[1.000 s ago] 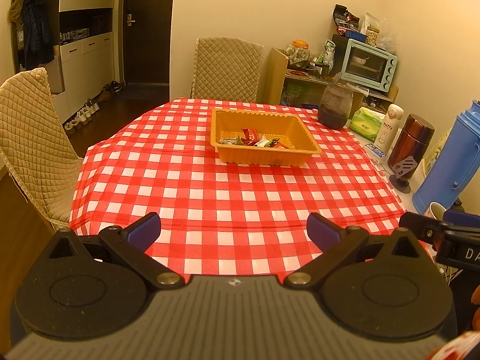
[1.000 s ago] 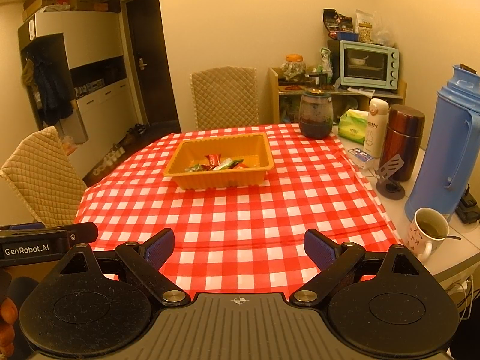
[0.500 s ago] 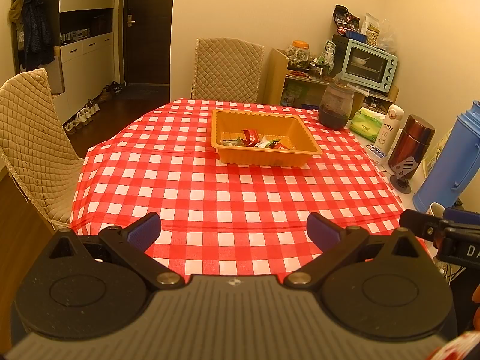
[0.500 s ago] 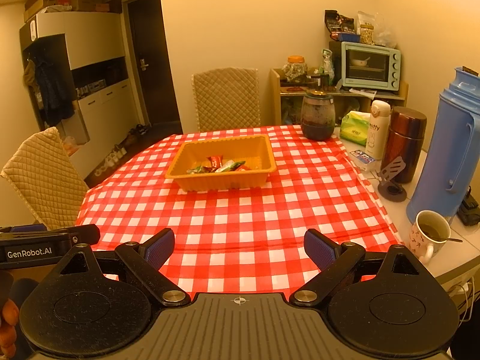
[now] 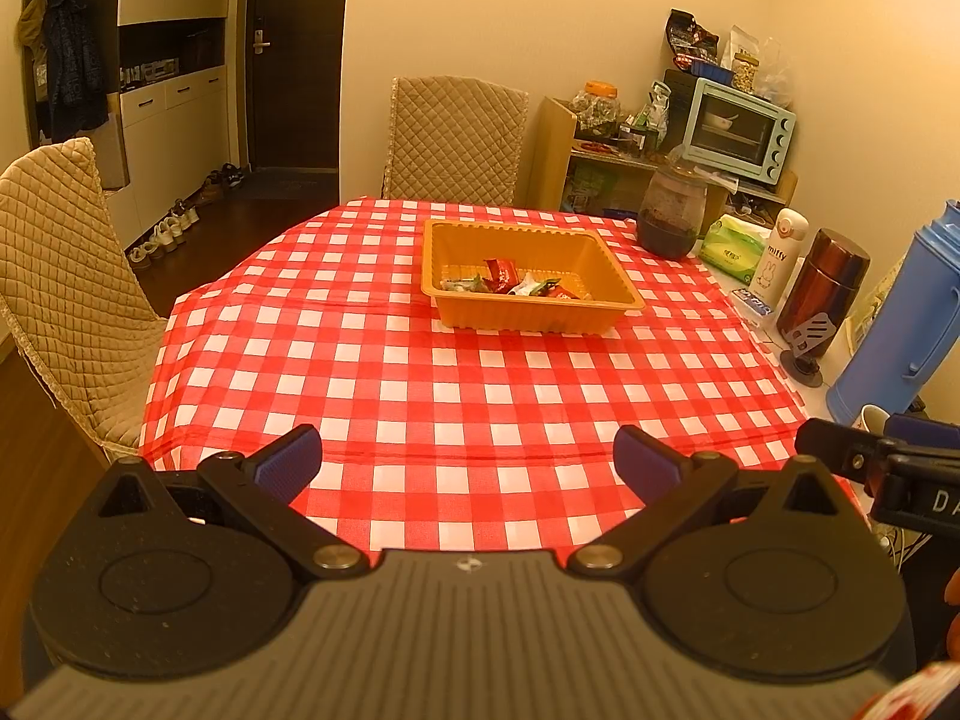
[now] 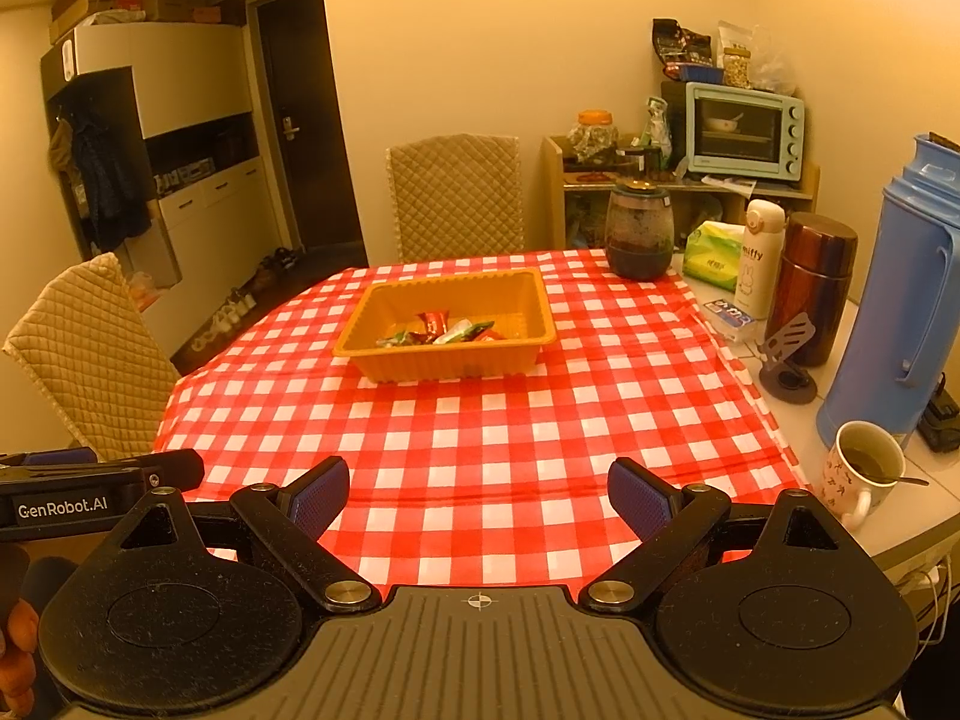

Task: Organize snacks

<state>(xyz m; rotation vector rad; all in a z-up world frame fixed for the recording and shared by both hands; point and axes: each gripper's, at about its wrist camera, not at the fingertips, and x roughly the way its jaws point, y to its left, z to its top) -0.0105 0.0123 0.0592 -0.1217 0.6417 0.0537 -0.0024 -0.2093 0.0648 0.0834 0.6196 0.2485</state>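
Both sets of jaws gape wide and empty: left gripper point(image 5: 467, 463) and right gripper point(image 6: 479, 491) hover at the near edge of the desk point(image 5: 456, 384). Snacks point(image 5: 510, 285) lie in the orange tray point(image 5: 534, 317), dead ahead and well apart from me, long side running across. Neither gripper looks clearly nearer. Right view alone shows a mug point(image 6: 859, 470) beside the cloth; left view catches only its rim.
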